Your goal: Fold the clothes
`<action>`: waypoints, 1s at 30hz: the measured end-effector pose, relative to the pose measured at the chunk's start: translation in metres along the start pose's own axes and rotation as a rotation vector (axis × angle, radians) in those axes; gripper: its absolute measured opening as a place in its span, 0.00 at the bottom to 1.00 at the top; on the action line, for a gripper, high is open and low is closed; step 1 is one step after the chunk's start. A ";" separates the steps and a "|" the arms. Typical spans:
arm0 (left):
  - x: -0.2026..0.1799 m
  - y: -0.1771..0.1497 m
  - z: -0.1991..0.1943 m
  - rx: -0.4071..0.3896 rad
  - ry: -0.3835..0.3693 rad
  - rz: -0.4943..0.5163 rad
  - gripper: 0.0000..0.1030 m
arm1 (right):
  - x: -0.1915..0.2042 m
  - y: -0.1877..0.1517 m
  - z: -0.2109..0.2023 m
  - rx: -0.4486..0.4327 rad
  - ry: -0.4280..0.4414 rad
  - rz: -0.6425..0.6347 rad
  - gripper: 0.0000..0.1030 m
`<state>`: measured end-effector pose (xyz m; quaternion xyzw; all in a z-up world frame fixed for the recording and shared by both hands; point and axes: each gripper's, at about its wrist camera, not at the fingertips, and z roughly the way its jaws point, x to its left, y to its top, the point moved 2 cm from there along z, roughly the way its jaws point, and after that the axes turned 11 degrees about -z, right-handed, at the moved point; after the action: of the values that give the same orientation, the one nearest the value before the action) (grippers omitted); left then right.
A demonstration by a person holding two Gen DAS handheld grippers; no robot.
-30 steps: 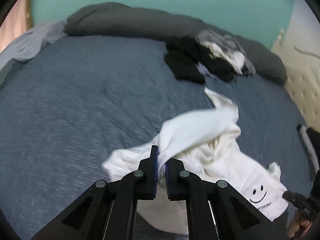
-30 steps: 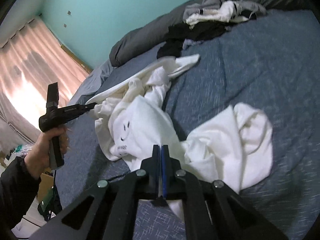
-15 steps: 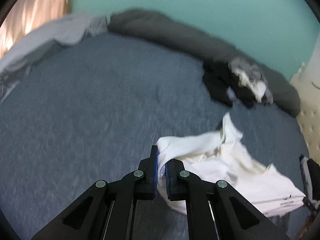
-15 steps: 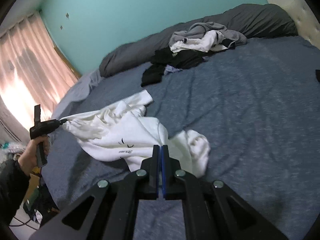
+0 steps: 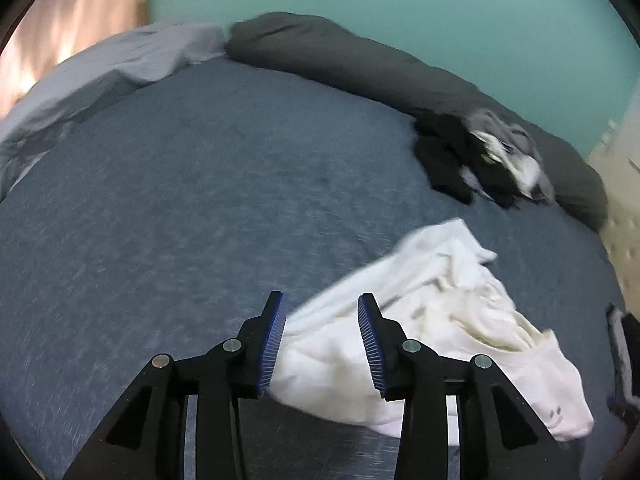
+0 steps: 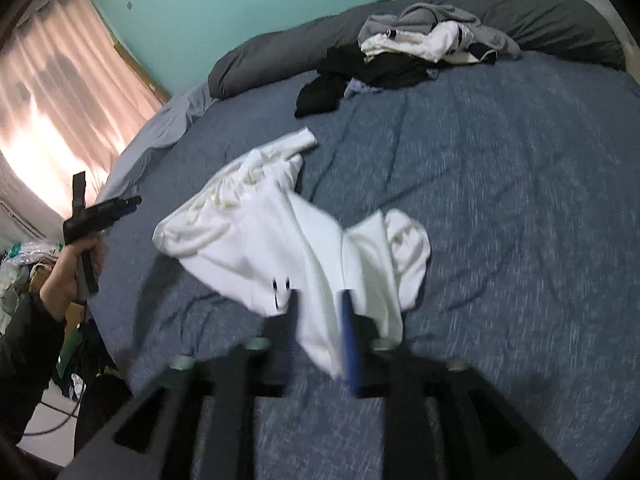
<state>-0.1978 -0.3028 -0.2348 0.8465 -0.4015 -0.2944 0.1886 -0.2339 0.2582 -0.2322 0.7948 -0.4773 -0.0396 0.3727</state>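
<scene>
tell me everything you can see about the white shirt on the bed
The white shirt is soft knit fabric, crumpled and bunched, not yet folded. A small black smiley face with tiny text is printed near one edge. One sleeve stretches toward the dark clothes pile. It lies on the blue bedspread. Both grippers are open: fabric sits between the jaws of the left gripper and the right gripper, unclamped. Blur hides whether it touches them.

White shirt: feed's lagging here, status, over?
Left gripper open, right gripper open. White shirt loose, crumpled on blue bed. Nothing blocking.
</scene>
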 end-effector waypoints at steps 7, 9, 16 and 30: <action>-0.043 -0.019 0.051 0.166 -0.090 0.092 0.40 | 0.006 0.045 0.042 0.001 0.029 0.019 0.49; -0.050 -0.025 0.064 0.188 -0.096 0.112 0.40 | 0.008 0.054 0.056 0.016 0.020 0.015 0.53; -0.063 -0.031 0.100 0.247 -0.126 0.143 0.40 | 0.009 0.078 0.107 0.071 0.013 -0.004 0.53; -0.063 -0.036 0.117 0.271 -0.156 0.150 0.39 | 0.012 0.090 0.167 0.162 -0.007 0.046 0.22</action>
<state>-0.2851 -0.2411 -0.3208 0.8065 -0.5128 -0.2875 0.0627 -0.3632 0.1324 -0.2918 0.8110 -0.4984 0.0052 0.3063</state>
